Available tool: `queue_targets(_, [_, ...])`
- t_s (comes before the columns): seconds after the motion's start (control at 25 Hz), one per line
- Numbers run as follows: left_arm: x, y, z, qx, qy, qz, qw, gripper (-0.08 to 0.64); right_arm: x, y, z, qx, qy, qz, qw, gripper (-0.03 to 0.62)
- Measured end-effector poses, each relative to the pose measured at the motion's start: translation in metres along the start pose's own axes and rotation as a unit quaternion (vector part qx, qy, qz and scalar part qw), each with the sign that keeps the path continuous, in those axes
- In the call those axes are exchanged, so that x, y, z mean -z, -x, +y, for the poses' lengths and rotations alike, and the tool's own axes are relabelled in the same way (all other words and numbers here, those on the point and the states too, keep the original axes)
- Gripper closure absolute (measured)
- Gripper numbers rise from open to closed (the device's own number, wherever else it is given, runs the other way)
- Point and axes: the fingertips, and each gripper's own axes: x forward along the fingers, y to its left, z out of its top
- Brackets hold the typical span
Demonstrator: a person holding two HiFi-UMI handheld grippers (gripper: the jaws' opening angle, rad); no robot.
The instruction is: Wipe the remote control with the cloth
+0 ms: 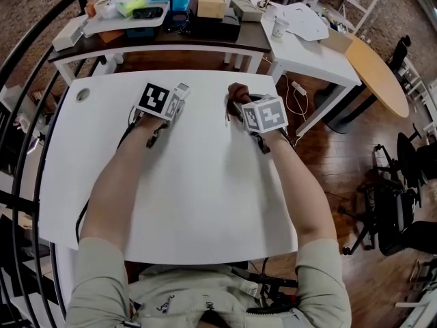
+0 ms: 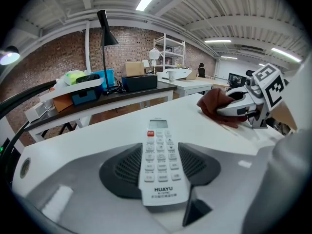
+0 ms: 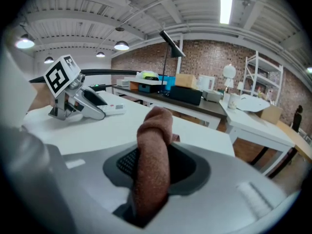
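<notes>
Two grips confirmed over the table (image 1: 205,203): my left gripper (image 1: 179,93) clamps the remote (image 2: 160,155); right of the remote, my right gripper (image 3: 153,172) pinches the cloth (image 3: 155,130).

White remote control (image 2: 161,165) with one red button (image 2: 151,133), reddish-brown cloth (image 3: 153,165), plain white table (image 1: 205,203).

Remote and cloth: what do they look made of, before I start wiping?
The remote looks like hard white plastic, smooth with a slight sheen; its buttons look pale and rubbery, though that is a guess. The cloth looks like soft reddish-brown fabric, matt with a fine nap, bunching into a fold.
</notes>
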Motion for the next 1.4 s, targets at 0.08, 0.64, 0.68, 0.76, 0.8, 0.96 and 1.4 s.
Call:
queue_targets(0.08, [0.000, 0.001, 0.000, -0.005, -0.003, -0.005, 1.0000, 0.319, 0.000, 0.001, 0.000, 0.003, 0.001, -0.002, 1.000, 0.477])
queue_targets(0.64, [-0.008, 0.038, -0.008, -0.018, 0.003, -0.084, 0.9963, 0.319, -0.025, 0.038, -0.007, 0.035, -0.019, -0.080, 0.996, 0.511])
queue_targets(0.68, [-0.011, 0.045, -0.011, -0.020, -0.002, -0.095, 0.9953, 0.319, -0.030, 0.045, -0.006, 0.037, -0.016, -0.089, 0.995, 0.511])
queue_targets(0.76, [-0.018, 0.060, -0.019, -0.023, -0.016, -0.117, 0.9927, 0.319, -0.039, 0.060, -0.004, 0.044, -0.011, -0.111, 0.993, 0.511])
queue_targets(0.8, [-0.021, 0.066, -0.023, -0.024, -0.026, -0.128, 0.9911, 0.319, -0.044, 0.068, -0.001, 0.046, -0.010, -0.123, 0.991, 0.511])
queue_targets(0.96, [-0.031, 0.102, -0.046, -0.038, -0.073, -0.173, 0.9815, 0.319, -0.063, 0.101, 0.014, 0.053, 0.003, -0.169, 0.984, 0.511])
queue_targets(1.4, [-0.003, 0.184, -0.123, -0.053, -0.148, -0.257, 0.9535, 0.319, -0.092, 0.212, 0.096, 0.057, 0.093, -0.278, 0.955, 0.511])
